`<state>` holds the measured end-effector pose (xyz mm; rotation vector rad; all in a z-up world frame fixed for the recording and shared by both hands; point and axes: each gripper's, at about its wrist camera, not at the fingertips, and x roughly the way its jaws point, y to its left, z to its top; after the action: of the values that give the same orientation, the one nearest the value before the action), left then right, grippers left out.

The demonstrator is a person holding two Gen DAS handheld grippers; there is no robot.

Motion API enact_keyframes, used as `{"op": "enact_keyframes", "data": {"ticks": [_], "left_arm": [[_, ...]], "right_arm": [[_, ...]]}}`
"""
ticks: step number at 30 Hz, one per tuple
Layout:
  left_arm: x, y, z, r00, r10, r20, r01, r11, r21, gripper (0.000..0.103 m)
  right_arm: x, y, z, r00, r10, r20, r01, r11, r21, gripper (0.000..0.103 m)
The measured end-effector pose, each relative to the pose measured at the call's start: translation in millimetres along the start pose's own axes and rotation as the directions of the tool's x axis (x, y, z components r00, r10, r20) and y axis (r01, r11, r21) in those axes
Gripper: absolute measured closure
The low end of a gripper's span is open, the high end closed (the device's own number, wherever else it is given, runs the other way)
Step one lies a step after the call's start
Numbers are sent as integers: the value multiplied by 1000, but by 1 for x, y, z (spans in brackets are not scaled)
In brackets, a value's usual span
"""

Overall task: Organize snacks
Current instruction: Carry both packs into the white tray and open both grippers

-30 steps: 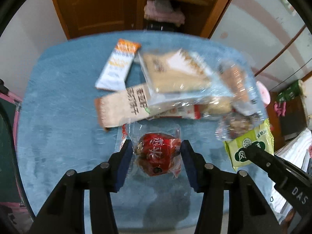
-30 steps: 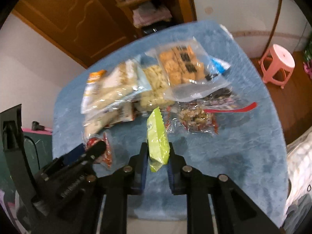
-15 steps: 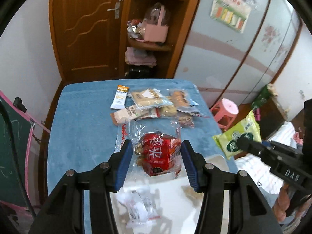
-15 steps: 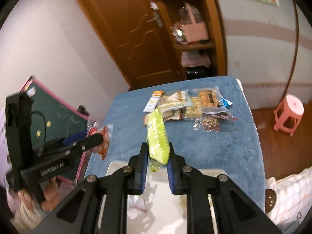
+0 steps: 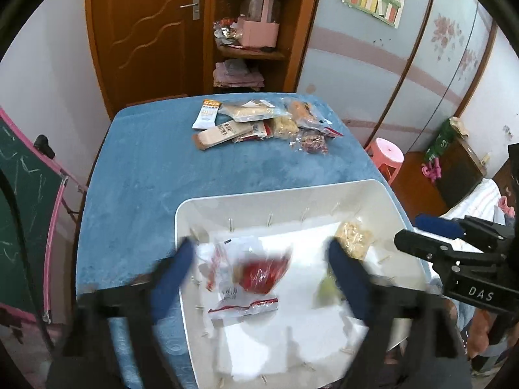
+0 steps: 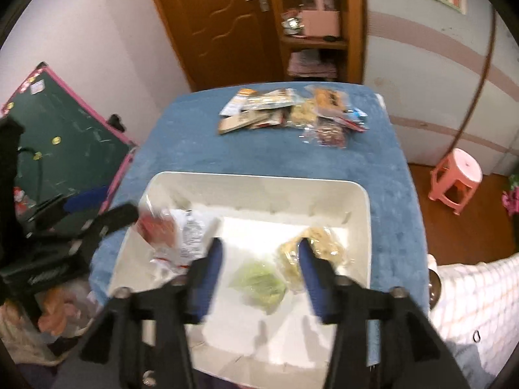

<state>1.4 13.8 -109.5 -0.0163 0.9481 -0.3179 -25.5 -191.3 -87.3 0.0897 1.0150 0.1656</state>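
A white bin (image 5: 279,194) (image 6: 259,181) stands on the near part of the blue table (image 5: 155,175). My left gripper (image 5: 262,269) is open above it, and the red snack packet (image 5: 262,272) lies loose in the bin below it, blurred. My right gripper (image 6: 259,259) is open over the bin, and the green packet (image 6: 259,280) lies on the bin floor between its fingers. A bag of pale crackers (image 6: 311,253) and a clear packet (image 5: 243,304) also lie in the bin. Several snack packets (image 5: 259,124) (image 6: 288,113) lie in a pile at the table's far end.
A green chalkboard with a pink frame (image 5: 26,214) stands left of the table. A pink stool (image 6: 454,175) stands on the floor to the right. A wooden door and shelf (image 5: 246,32) are behind the table.
Both grippers have pulled back over the white bin and opened. The red packet dropped from the left gripper and the green packet from the right one into the bin.
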Motion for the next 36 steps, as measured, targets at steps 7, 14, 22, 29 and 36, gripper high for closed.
{"op": "enact_keyframes", "data": {"ticks": [7, 14, 22, 29, 36], "left_arm": [[-5, 1, 2, 999, 18, 43, -17, 1000, -17, 11], [-4, 0, 2, 999, 30, 40, -29, 999, -23, 11], [-2, -1, 3, 998, 51, 44, -50, 998, -26, 11], [1, -2, 5, 997, 63, 36, -62, 998, -21, 11], [7, -1, 10, 994, 102, 26, -101, 995, -6, 11]], "right_arm": [[-2, 2, 1, 999, -4, 40, 3, 1000, 15, 47], [7, 6, -1, 1000, 1, 17, -2, 1000, 16, 47], [14, 6, -2, 1000, 4, -3, -4, 1000, 24, 47], [20, 4, -2, 1000, 7, -18, -6, 999, 31, 47], [23, 0, 1, 1000, 1, -22, 0, 999, 40, 47]]}}
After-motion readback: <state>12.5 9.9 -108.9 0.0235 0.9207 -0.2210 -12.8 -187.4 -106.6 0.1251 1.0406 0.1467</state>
